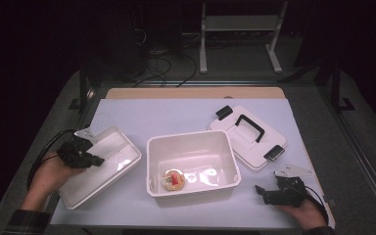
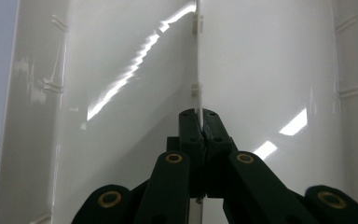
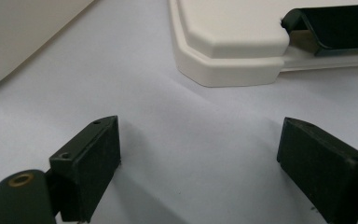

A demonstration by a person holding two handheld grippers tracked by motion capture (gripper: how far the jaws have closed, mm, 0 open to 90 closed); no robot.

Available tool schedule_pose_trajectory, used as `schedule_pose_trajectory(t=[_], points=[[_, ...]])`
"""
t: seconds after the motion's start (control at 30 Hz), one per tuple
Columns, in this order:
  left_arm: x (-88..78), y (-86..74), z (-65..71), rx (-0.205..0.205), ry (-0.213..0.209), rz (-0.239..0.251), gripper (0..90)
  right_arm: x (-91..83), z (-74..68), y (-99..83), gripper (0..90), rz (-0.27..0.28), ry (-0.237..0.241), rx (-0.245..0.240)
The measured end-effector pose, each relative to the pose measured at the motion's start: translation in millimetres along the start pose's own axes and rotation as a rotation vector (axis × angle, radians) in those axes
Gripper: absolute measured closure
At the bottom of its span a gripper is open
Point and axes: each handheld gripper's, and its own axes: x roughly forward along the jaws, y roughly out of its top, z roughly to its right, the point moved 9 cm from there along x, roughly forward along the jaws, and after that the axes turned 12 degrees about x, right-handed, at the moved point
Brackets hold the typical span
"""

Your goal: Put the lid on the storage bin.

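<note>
Left tool [image 2: 200, 122] pinching tray [image 1: 108, 161] divider, hand low-left; right tool [image 3: 199, 154] spread, resting near lid [image 1: 247, 136].

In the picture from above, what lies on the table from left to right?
Left gripper, clamped on a white divided tray → open white bin with a small food item inside → white lid with black handle → right gripper, open, near the front edge.

White bin [image 1: 193, 164] — black-handled lid [image 1: 248, 137]
</note>
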Motion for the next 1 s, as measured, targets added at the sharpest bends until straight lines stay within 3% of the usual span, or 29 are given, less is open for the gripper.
schedule_pose_trajectory(t=[0.4,0.6,0.67,1.0], points=[[-33.5,19.1,0.0,0.037,-0.006,0.052,88.9,0.0,0.1,0.0,12.6,0.000,0.000,0.000],[-46.2,39.0,8.9,0.078,-0.017,0.085,88.9,0.0,0.0,0.0,12.6,-0.001,-0.001,0.000],[-47.3,45.8,13.7,0.094,-0.039,0.098,88.9,0.0,0.1,0.0,12.6,-0.001,-0.001,0.000],[-52.7,84.0,32.3,0.191,-0.059,0.118,88.8,0.0,0.0,0.0,12.6,-0.001,0.000,0.000]])
